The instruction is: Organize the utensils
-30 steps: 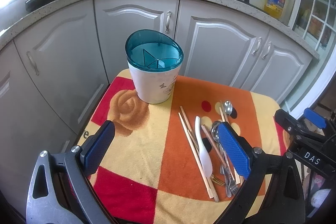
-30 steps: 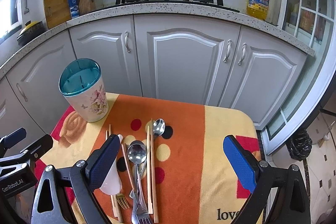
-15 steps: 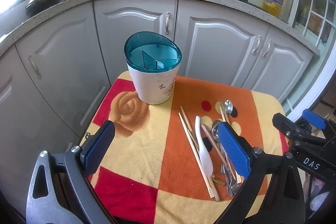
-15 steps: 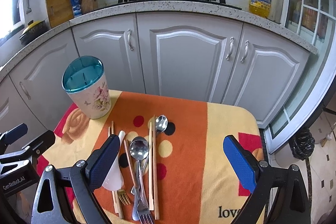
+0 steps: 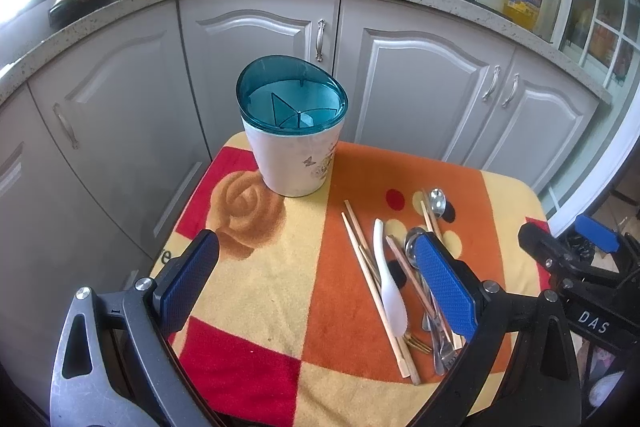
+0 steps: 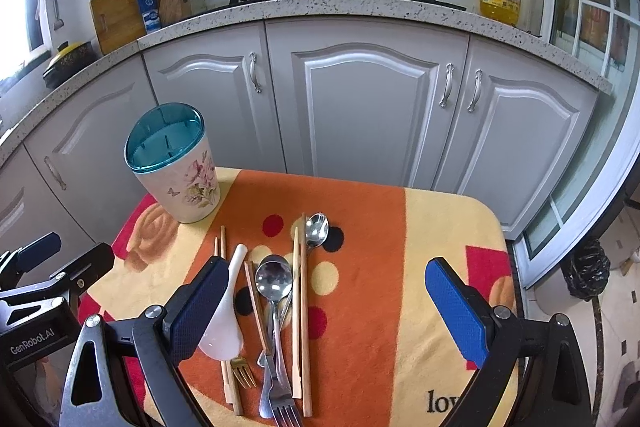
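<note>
A white flowered utensil holder (image 5: 294,143) with a teal divided top stands at the table's far left; it also shows in the right wrist view (image 6: 176,167). Loose utensils lie in a row on the cloth: a white ceramic spoon (image 6: 228,311), wooden chopsticks (image 6: 300,307), two metal spoons (image 6: 274,283), a gold fork (image 6: 244,373) and a steel fork (image 6: 284,413). They also show in the left wrist view (image 5: 390,291). My left gripper (image 5: 316,291) is open and empty, above the cloth's near side. My right gripper (image 6: 328,311) is open and empty, above the utensils.
A small table covered with an orange, yellow and red cloth (image 6: 360,227) stands in front of grey kitchen cabinets (image 6: 360,99). A counter with a stove, a pan and an oil bottle runs behind. A black bag (image 6: 588,271) lies on the floor at the right.
Both grippers have lifted and drawn back slightly, so the table sits lower in view. Both stay open and empty. No utensil has moved.
</note>
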{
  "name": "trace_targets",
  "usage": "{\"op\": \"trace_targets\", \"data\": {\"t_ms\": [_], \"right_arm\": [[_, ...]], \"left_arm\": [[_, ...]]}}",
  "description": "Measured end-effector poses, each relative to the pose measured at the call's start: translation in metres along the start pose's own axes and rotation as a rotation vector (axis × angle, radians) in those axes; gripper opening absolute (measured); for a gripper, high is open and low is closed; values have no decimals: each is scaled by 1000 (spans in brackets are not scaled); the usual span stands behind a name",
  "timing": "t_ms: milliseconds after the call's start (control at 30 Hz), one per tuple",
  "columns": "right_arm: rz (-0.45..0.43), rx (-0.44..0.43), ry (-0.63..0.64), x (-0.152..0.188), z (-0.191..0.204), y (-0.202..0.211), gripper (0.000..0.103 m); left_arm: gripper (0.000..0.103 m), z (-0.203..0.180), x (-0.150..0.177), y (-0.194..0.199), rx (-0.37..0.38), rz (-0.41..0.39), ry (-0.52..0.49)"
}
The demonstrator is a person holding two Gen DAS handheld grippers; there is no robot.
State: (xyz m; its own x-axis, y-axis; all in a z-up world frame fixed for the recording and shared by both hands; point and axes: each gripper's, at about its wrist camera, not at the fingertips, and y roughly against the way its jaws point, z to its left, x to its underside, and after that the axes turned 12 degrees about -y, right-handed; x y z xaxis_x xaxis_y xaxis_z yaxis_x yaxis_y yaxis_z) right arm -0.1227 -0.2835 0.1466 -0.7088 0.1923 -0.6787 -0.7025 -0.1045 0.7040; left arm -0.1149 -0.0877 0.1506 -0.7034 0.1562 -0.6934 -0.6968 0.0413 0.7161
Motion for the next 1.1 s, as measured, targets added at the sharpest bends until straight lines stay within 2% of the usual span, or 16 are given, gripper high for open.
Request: {"op": "trace_targets", "data": {"t_ms": [1100], "right_arm": [[61,43,60,4,0,-21,99]], "left_arm": [[99,-1,1,-15,1,37,1]]}}
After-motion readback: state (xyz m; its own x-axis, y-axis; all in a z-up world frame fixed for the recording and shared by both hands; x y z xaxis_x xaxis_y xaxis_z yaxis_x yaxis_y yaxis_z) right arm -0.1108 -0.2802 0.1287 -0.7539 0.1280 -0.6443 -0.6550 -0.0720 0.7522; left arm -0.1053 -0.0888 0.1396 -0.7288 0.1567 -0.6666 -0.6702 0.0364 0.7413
